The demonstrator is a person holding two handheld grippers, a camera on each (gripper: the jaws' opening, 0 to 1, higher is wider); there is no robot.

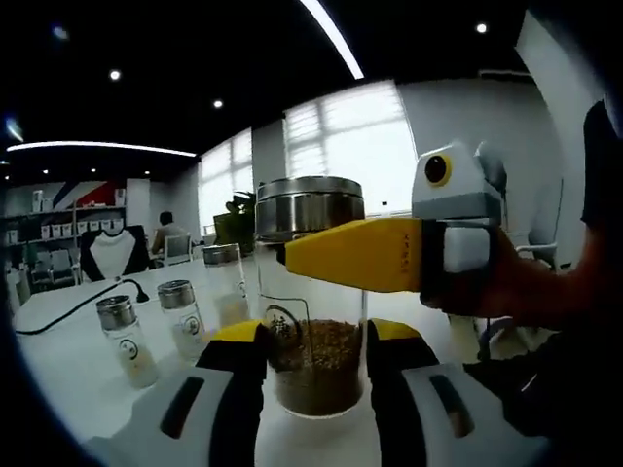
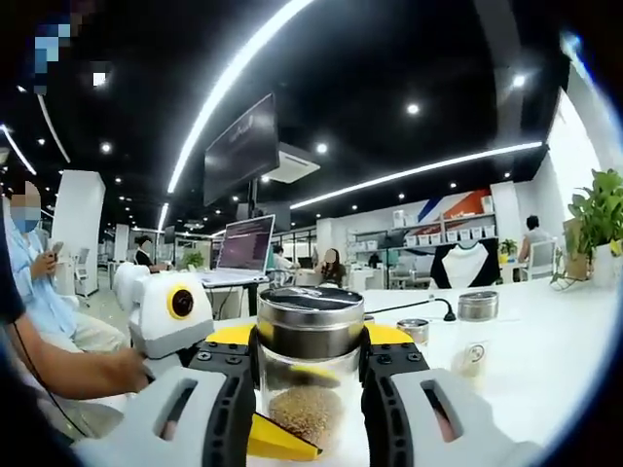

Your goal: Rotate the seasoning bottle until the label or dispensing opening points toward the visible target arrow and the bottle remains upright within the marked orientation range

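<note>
- A clear glass seasoning bottle (image 1: 313,302) with a steel lid stands upright on a white counter (image 1: 68,365), its long axis vertical and its lower part filled with brown grains.
- The left gripper (image 1: 316,350) has its jaws closed against the lower glass, one on each side, level with the grains.
- The right gripper (image 2: 310,365) has its jaws closed on the same bottle (image 2: 310,375) higher up, just below the lid; in the left gripper view its yellow jaw (image 1: 355,255) crosses the bottle beneath the lid from the right.
- A round dark label mark (image 1: 282,327) faces the left gripper's camera, just beside its left jaw.
- No target arrow or range marking can be made out on the counter, so I cannot tell which way the label should end up.
- Judgement: both grippers are equally close; the turn goes about the bottle's vertical axis, likely the upper grip twisting while the lower one steadies or lets go.
- Three smaller bottles (image 1: 180,321) stand well apart toward the counter's far left, beside a black cable (image 1: 78,306).
- Risk, as a judgement: opposing grips could tilt the bottle.
</note>
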